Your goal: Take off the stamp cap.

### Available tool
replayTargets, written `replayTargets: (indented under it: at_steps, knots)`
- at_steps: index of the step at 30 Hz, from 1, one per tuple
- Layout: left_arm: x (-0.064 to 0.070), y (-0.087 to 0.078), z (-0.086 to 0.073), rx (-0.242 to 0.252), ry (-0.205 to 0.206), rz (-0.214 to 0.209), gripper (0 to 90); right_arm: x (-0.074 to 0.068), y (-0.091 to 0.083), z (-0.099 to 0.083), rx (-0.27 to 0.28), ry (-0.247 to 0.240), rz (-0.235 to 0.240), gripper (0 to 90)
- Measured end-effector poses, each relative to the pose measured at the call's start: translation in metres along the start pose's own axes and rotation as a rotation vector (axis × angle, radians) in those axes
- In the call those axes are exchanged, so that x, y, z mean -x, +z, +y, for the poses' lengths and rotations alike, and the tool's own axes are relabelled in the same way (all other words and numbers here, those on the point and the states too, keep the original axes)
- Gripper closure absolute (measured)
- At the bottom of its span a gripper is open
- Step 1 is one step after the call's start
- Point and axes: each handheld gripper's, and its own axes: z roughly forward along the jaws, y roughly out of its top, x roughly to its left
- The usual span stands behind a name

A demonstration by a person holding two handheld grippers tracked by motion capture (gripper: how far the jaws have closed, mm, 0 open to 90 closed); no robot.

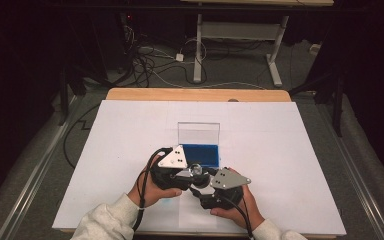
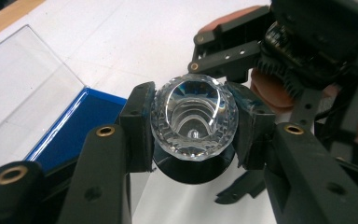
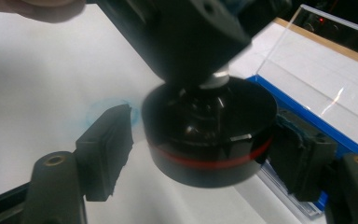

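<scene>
We count two grippers: the left gripper [image 1: 192, 169] and the right gripper [image 1: 196, 191], one in each of two hands. Between them we see one faceted glass knob [image 2: 194, 116] and one black round base [image 3: 210, 135] with a single red ring. We count one blue box [image 1: 200, 155] with one clear lid [image 1: 198, 133], on one white table [image 1: 290, 150].

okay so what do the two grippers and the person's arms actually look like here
Both the left gripper and the right gripper are black, each topped by a grey three-cornered plate with small dark holes. Their blocky black fingers pivot on brass-coloured rivets. A black cable trails from each. The sleeves are light grey.
</scene>
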Motion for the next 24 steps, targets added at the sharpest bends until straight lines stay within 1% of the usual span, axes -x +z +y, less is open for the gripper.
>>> replayTargets:
  at_steps: [3,4,7,9,10,12,13,17,18,20,22,24]
  knots:
    - [0.0,-0.001,0.0,0.013,-0.007,-0.009,54.5,0.001,0.001,-0.003,-0.011,0.005,-0.013,31.8]
    - [0.001,-0.001,0.0,0.012,-0.006,-0.009,54.6,0.002,0.002,-0.004,-0.011,0.009,-0.014,34.7]
    - [0.0,-0.002,0.0,0.016,-0.007,-0.009,54.5,0.003,0.0,-0.004,-0.006,-0.007,-0.02,37.3]
    - [-0.001,-0.003,-0.001,0.023,-0.011,-0.015,54.5,0.003,-0.001,-0.004,0.002,-0.017,-0.023,37.5]
    - [0.0,-0.003,-0.001,0.021,-0.009,-0.013,54.5,0.002,-0.001,-0.005,0.006,-0.012,-0.024,37.5]
    - [0.0,-0.003,-0.002,0.026,-0.011,-0.016,54.5,0.002,-0.001,-0.004,0.003,-0.028,-0.038,37.7]
    - [0.0,-0.004,-0.002,0.029,-0.011,-0.017,54.6,0.001,-0.002,-0.004,0.001,-0.039,-0.041,37.9]
    - [-0.001,-0.006,-0.002,0.039,-0.005,-0.028,54.6,0.0,-0.005,-0.004,0.01,-0.058,-0.049,38.2]
    - [0.0,-0.006,-0.003,0.043,-0.001,-0.03,54.5,-0.001,-0.006,-0.003,0.011,-0.063,-0.058,38.3]
    - [0.0,-0.007,-0.004,0.049,0.001,-0.038,54.6,-0.002,-0.007,-0.002,0.008,-0.082,-0.062,38.4]
    - [0.0,-0.008,-0.005,0.047,0.003,-0.047,54.5,-0.002,-0.008,-0.002,-0.001,-0.1,-0.051,38.4]
    - [0.0,-0.008,-0.005,0.05,-0.001,-0.059,54.6,-0.002,-0.009,-0.001,-0.004,-0.098,-0.036,38.5]
